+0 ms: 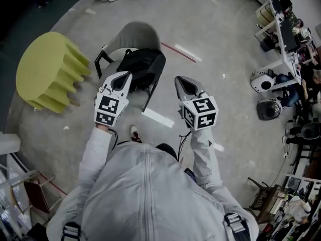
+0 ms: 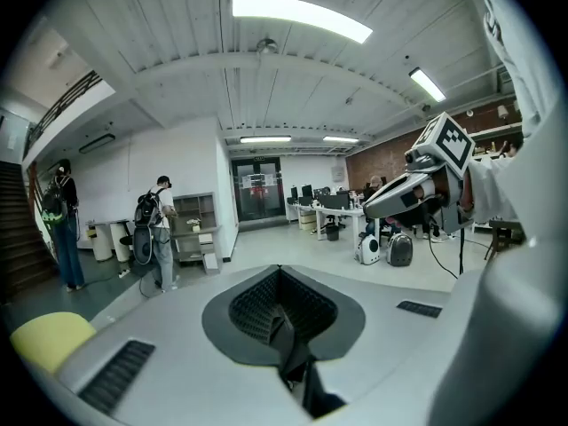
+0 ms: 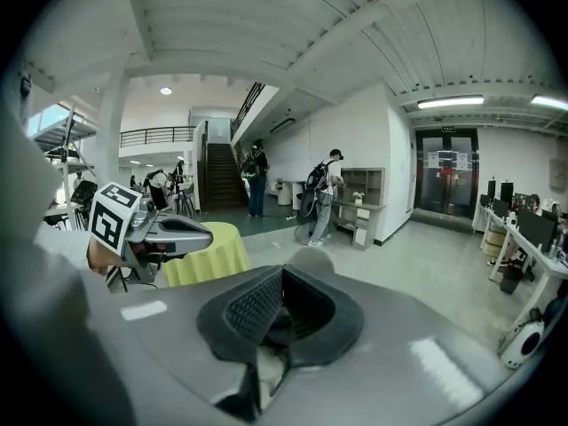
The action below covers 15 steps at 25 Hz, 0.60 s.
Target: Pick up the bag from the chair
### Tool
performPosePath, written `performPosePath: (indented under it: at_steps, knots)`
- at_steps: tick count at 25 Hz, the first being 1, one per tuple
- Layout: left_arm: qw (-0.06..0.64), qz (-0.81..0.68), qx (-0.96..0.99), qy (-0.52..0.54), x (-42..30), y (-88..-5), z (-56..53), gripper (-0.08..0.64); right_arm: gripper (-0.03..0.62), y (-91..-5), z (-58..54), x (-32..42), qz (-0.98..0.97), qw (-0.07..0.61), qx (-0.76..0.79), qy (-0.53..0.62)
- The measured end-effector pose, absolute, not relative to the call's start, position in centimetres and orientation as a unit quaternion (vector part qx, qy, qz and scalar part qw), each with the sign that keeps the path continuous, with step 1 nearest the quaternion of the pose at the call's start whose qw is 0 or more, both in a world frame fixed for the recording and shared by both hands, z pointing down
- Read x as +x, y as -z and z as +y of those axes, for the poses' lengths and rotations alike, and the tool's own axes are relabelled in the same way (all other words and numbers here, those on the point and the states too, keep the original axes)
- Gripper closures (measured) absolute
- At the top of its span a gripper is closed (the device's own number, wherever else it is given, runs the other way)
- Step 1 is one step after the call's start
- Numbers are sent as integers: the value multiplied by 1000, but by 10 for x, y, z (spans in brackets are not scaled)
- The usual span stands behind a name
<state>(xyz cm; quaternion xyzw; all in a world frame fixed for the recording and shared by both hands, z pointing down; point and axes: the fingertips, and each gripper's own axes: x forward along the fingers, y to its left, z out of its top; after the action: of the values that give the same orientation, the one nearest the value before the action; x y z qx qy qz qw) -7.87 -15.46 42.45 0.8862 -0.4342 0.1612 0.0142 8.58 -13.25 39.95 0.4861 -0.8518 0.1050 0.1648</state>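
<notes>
A black bag [image 1: 144, 67] lies on the seat of a grey chair [image 1: 133, 34] in the head view, straight ahead of me. My left gripper [image 1: 124, 78] is held over the bag's left edge, apart from it, with its jaws together and nothing between them. My right gripper [image 1: 181, 82] hangs to the right of the chair over bare floor, also shut and empty. In the left gripper view my left gripper [image 2: 280, 273] points level across the room, and the bag is hidden. In the right gripper view only the chair's back [image 3: 309, 257] shows above my right gripper [image 3: 282, 273].
A yellow ribbed pouf [image 1: 48, 72] stands left of the chair. Two round white-and-grey devices [image 1: 262, 82] sit on the floor at right, beside desks [image 1: 286, 34]. A red tape strip [image 1: 178, 52] marks the floor. People with backpacks [image 2: 158, 229] stand farther off.
</notes>
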Motion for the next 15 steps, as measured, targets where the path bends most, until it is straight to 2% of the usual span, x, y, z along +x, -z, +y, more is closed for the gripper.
performPosePath:
  at_steps: [1,2,3,5,7,11,15]
  knots:
    - [21,-428,888,-165,-77,-430,-159,555,572,-405,-138,85,-852,176,481,-106]
    - [28,-422,890,-168,-74,-435,-163,555,513,-411,-142,86,-852,188,477,-107]
    - [36,-415,893,-171,-71,-440,-166,555,491,-417,-147,89,-851,199,474,-108]
    - [48,-399,899,-176,-61,-449,-172,551,488,-426,-157,97,-849,207,472,-115]
    - [59,-389,900,-186,-53,-459,-177,481,473,-436,-170,103,-850,208,466,-127]
    - [91,-384,893,-218,-43,-490,-190,451,410,-462,-199,106,-865,227,425,-141]
    - [121,-387,877,-257,-28,-528,-205,420,376,-489,-236,116,-880,241,382,-149]
